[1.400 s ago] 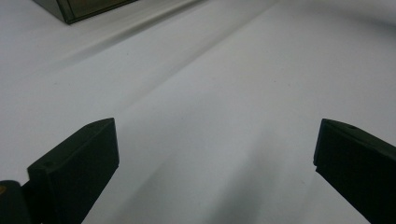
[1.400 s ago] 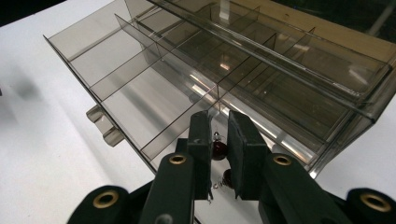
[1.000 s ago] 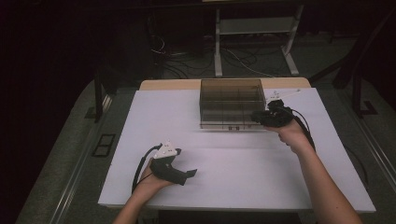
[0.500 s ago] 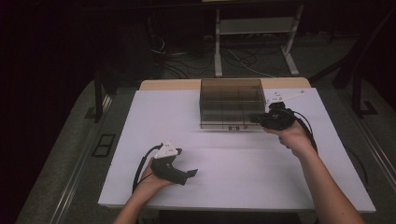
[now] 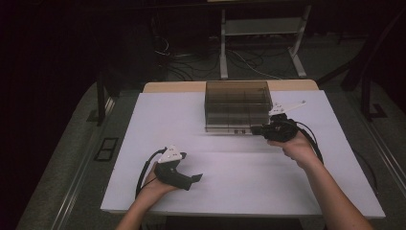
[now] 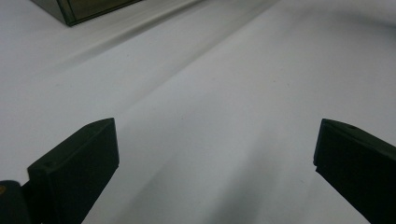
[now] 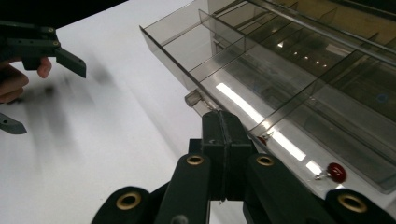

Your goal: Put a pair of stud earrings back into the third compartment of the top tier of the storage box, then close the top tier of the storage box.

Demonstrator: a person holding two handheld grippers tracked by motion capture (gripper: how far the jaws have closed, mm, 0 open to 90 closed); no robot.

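Here's the right gripper (image 5: 262,130) up at the front right corner of the clear compartment box (image 5: 238,106), which sits toward the far side of the white tabletop (image 5: 230,163), a little right of centre. From above, the black nose of the tool meets the box's near edge, though from that height there's no telling how the fingers stand. The right gripper view settles it: the two black fingers (image 7: 224,135) are pressed flat together with no gap, their tip right against the box's front wall, beside a small clear latch tab (image 7: 195,98) that juts from it. Whether anything is pinched between them, I can't make out. That close view also looks through the lid into the compartments, where a small red bead (image 7: 335,171) lies in the nearest one, something the overhead camera is too far off to pick out.

Over to the left gripper (image 5: 194,178), low on the tabletop near the person's edge, well apart from the box, grey plate on top, cable looping behind the hand. Its own view shows the fingers (image 6: 74,163) spread wide with bare white surface between them, and one corner of the box at the top left. The right gripper view catches that same tool far off, spread too.
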